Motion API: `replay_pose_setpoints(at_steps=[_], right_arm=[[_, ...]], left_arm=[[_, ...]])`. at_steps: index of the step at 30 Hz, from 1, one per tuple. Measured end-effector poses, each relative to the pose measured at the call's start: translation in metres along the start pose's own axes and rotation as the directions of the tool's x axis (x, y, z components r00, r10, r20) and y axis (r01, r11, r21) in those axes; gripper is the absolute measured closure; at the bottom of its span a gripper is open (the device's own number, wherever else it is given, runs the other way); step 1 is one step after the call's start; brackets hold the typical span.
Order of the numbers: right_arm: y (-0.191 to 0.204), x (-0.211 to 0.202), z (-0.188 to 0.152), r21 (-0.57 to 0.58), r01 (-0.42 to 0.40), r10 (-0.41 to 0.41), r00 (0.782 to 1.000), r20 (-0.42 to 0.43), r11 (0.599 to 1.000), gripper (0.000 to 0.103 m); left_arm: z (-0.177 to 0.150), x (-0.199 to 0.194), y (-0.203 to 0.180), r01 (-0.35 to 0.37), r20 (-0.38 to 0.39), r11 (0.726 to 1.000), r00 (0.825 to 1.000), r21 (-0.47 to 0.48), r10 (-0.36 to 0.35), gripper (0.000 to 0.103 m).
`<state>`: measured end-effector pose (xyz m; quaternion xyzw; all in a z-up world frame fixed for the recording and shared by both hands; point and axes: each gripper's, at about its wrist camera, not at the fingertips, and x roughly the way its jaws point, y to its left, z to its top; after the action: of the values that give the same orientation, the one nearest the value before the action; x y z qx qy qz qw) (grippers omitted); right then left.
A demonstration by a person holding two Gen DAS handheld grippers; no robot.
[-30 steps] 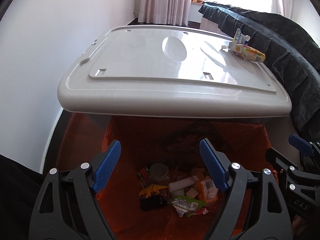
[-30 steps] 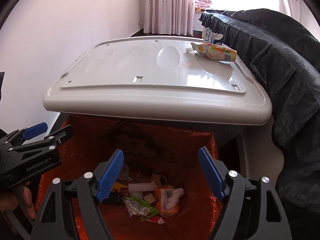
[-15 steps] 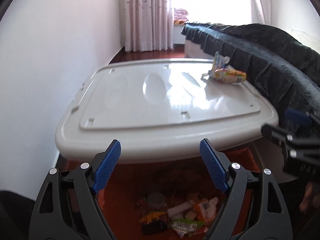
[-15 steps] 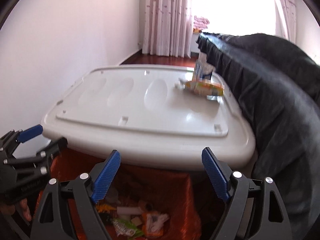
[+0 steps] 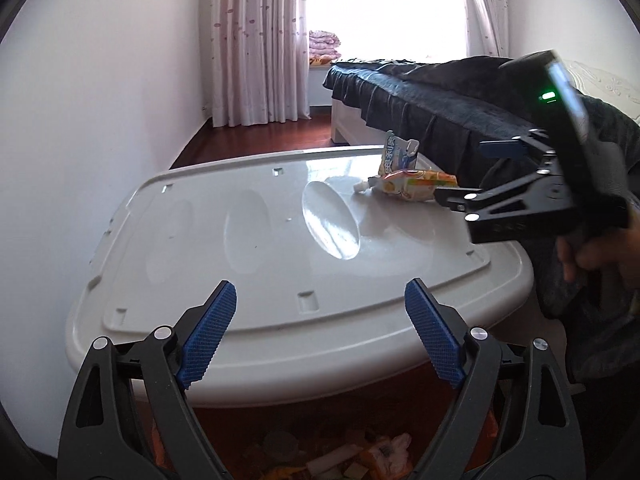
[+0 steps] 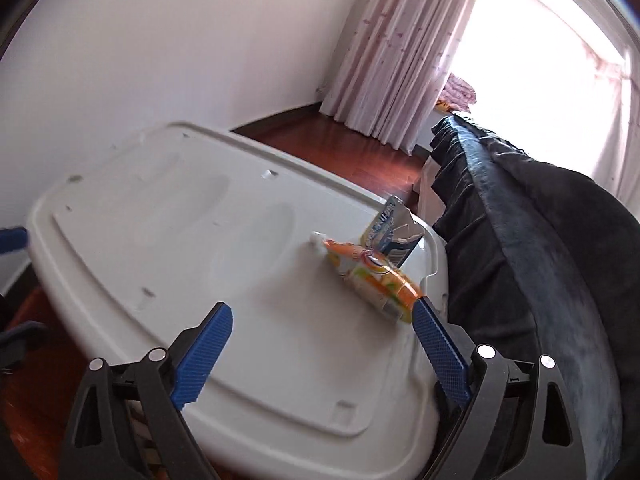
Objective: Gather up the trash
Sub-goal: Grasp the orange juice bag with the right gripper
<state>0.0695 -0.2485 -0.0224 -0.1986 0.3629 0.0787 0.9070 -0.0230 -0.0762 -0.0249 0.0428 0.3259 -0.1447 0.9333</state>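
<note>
While the blue-padded fingers of the right gripper [image 6: 322, 322] were spread wide with nothing between them, an orange pouch [image 6: 374, 278] was seen just ahead, at about 1 o'clock from the gap, and its lower end appeared to touch the tip of the right finger [image 6: 438, 350]. The pouch lay flat on a white plastic lid [image 6: 168, 240], with its white cap turned toward 10 o'clock. Directly behind it, at 12 o'clock from the pouch, a torn blue and white carton [image 6: 390, 224] was standing upright near the far edge of the lid.

The left gripper [image 5: 320, 334] was also held released and empty, its fingers spread over the near edge of the lid [image 5: 256, 248]. In this view the pouch [image 5: 416, 186] and the carton [image 5: 396, 154] were found at about 1 o'clock, well apart from the fingers, and the right gripper [image 5: 476, 168] was seen at 2 o'clock, just beside the pouch. Under the near rim of the lid, at 6 o'clock, an orange bin bag [image 5: 494, 424] with mixed trash [image 5: 352, 456] was visible. A dark blanket [image 6: 540, 264] was draped along the lid at 3 o'clock, and pink curtains [image 5: 260, 44] hung at 12 o'clock.
</note>
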Motion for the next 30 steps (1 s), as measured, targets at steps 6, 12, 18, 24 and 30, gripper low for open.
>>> replay_pose_setpoints(at_steps=[6,12,18,24,30], right_arm=[[-0.044,0.080,0.012,0.040,-0.026,0.030,0.993,-0.112,0.999,0.013],[-0.053,0.129,0.024,0.014,-0.072,0.073,0.979,-0.190,0.997,0.013],[-0.056,0.154,0.028,0.031,-0.120,0.124,0.965,-0.231,0.992,0.019],[-0.046,0.150,0.021,0.045,-0.106,0.114,0.963,-0.245,0.993,0.038],[-0.024,0.109,0.003,0.046,-0.114,0.121,0.972,-0.202,0.992,0.041]], left_arm=[[0.012,0.023,-0.004,0.024,-0.008,1.000,1.000,-0.007,-0.024,0.019],[0.010,0.039,-0.004,0.032,-0.024,0.999,0.999,-0.006,-0.033,0.019],[0.004,0.050,0.003,0.037,-0.054,0.999,0.998,-0.030,-0.039,0.019],[0.002,0.053,0.004,0.043,-0.069,0.998,0.997,-0.044,-0.046,0.019],[0.005,0.048,0.008,0.041,-0.055,0.998,0.998,-0.056,-0.044,0.019]])
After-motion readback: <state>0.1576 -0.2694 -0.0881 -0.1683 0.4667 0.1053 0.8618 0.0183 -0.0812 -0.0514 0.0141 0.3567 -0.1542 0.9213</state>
